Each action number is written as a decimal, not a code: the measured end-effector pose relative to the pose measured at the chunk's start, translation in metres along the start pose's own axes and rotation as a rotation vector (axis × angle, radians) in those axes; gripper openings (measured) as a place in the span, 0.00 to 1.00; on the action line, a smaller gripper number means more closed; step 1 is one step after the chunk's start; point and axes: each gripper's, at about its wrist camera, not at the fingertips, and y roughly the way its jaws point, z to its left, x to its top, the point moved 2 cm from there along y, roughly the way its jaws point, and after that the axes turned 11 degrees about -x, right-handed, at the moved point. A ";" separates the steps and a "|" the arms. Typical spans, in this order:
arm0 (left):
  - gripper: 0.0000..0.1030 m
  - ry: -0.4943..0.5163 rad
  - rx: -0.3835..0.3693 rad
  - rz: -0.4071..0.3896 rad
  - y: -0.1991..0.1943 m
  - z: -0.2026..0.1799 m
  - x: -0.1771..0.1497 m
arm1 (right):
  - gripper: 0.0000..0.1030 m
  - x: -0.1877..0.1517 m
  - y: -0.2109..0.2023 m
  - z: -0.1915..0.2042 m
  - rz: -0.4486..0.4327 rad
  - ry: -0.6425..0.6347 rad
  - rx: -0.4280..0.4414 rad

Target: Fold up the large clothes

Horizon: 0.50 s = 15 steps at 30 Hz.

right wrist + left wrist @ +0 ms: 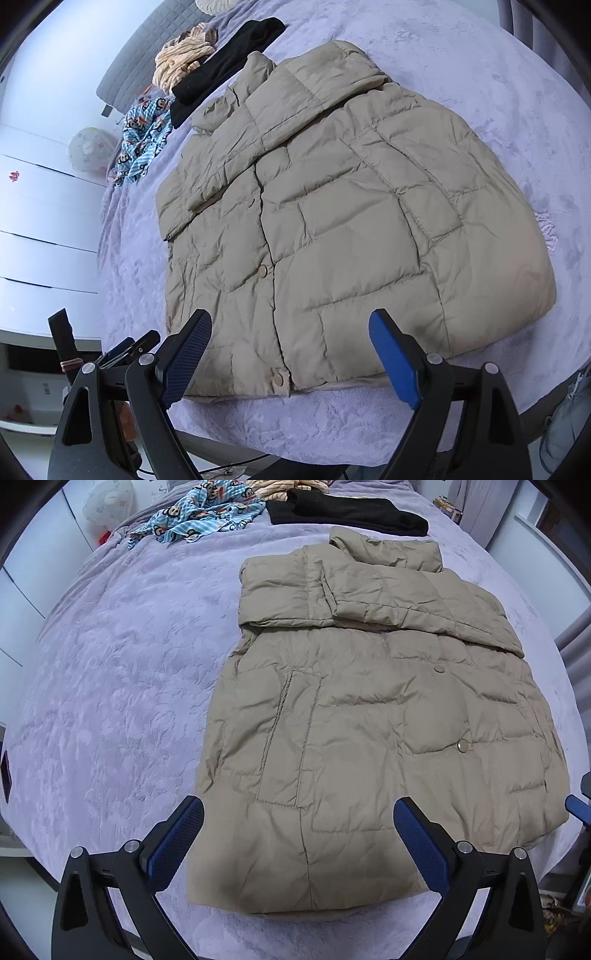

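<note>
Nearest, the left claw (299, 834) and the right claw (290, 354) both hang with jaws wide apart and nothing between them, just over the near hem of the beige puffer jacket (369, 716). The jacket lies flat on the lilac plush bed cover (110, 686) with both sleeves folded across the chest. So I judge the sleeve step finished, and the next move asks each claw to pinch one hem corner and carry the slippery quilted shell toward the collar (388, 546). Beyond the collar lie a black knit garment (347, 513) and blue cartoon-print cloth (199, 517).
</note>
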 end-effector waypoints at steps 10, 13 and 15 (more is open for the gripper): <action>1.00 -0.081 0.027 0.022 0.002 -0.024 -0.032 | 0.86 -0.004 -0.011 -0.010 0.094 -0.092 0.025; 1.00 -0.079 0.013 0.051 0.006 -0.034 -0.044 | 0.87 0.000 -0.018 -0.032 0.112 -0.060 0.034; 1.00 -0.090 -0.011 0.066 0.007 -0.034 -0.052 | 0.87 0.001 -0.020 -0.049 0.118 -0.012 0.029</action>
